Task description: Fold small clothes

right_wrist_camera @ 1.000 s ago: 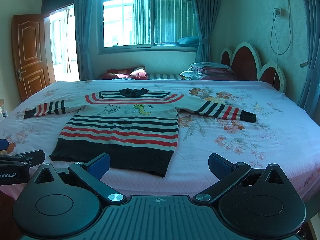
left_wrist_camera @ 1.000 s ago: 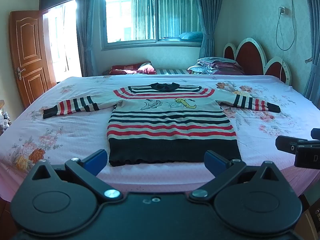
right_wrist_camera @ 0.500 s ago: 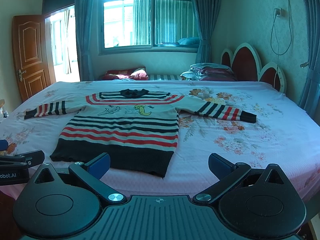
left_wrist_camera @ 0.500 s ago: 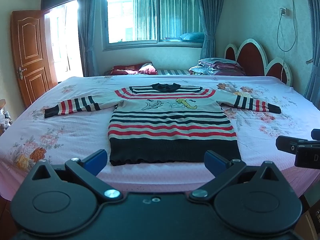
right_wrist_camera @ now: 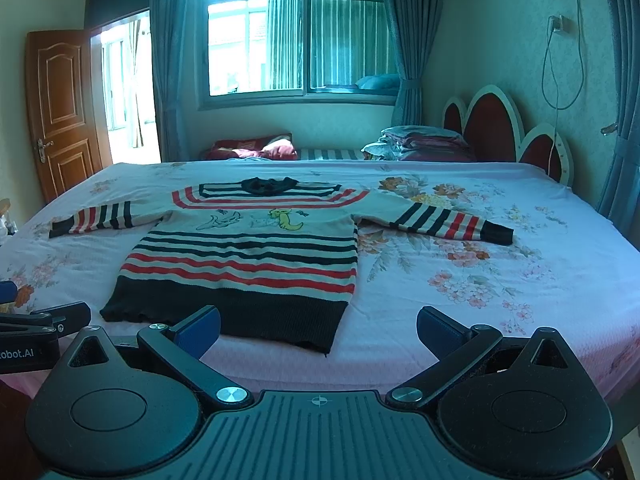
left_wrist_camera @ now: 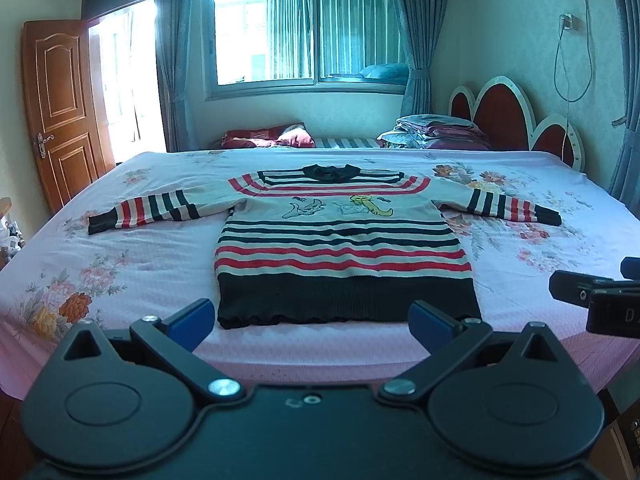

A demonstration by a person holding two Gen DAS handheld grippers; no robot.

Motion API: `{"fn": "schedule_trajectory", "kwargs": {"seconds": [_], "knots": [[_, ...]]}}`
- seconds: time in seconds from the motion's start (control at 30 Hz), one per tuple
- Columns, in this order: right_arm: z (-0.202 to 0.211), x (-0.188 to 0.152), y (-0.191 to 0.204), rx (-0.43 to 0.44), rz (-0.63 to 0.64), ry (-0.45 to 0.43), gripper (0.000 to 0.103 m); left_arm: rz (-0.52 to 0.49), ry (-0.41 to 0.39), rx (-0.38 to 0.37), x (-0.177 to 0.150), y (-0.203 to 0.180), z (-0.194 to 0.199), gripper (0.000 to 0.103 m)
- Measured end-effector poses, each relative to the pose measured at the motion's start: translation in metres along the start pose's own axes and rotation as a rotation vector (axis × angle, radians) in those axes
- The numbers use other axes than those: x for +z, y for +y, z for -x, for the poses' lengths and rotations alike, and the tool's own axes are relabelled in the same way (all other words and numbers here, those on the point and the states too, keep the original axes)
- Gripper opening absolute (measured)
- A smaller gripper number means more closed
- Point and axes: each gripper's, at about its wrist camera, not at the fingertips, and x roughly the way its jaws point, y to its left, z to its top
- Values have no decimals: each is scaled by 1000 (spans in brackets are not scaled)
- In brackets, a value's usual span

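A small striped sweater (left_wrist_camera: 340,240) lies flat and face up on the bed, sleeves spread out to both sides, dark hem toward me. It also shows in the right wrist view (right_wrist_camera: 248,256). My left gripper (left_wrist_camera: 312,320) is open and empty, held just off the near bed edge in front of the hem. My right gripper (right_wrist_camera: 318,332) is open and empty, held to the right of the hem's right corner. Each gripper's tip shows at the edge of the other's view.
The bed (left_wrist_camera: 120,264) has a pink floral sheet. Folded bedding (left_wrist_camera: 436,130) and a red pillow (left_wrist_camera: 266,138) lie at the far side. A headboard (left_wrist_camera: 512,120) stands at the right, a wooden door (left_wrist_camera: 60,108) at the left.
Both views have barely shifted; the left view has edged slightly. The sweater has not moved and both grippers stay open.
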Motion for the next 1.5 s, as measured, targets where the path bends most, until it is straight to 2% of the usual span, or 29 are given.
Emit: {"fn": "schedule_trajectory", "kwargs": {"seconds": [0.5,0.63,0.73,0.83,0.97,1.07,1.2,1.27,1.37,1.5], "knots": [[-5,-2,-5,3,-32,-3,103,-12,7,33,1,-1,-3,103],[-13,1,-9,1,-64,-15,103,42,-2,27,6,11,-11,103],[-22,7,-11,-10,-76,-16,103,87,14,32,12,18,-26,103],[-34,14,-15,-20,-88,-21,103,119,20,-25,20,24,-43,103],[-55,26,-19,-47,-98,-20,103,123,-5,-29,34,25,-66,103],[-74,35,-20,-70,-105,-19,103,136,5,-85,44,30,-89,103],[-98,48,-22,-100,-123,-41,103,116,13,-67,57,35,-123,103],[-112,55,-23,-117,-137,-45,103,90,21,-89,64,38,-139,103],[-130,65,-24,-140,-161,-43,103,40,15,-79,76,38,-157,103],[-148,77,-28,-136,-194,-56,103,31,4,-113,90,45,-177,103]]}}
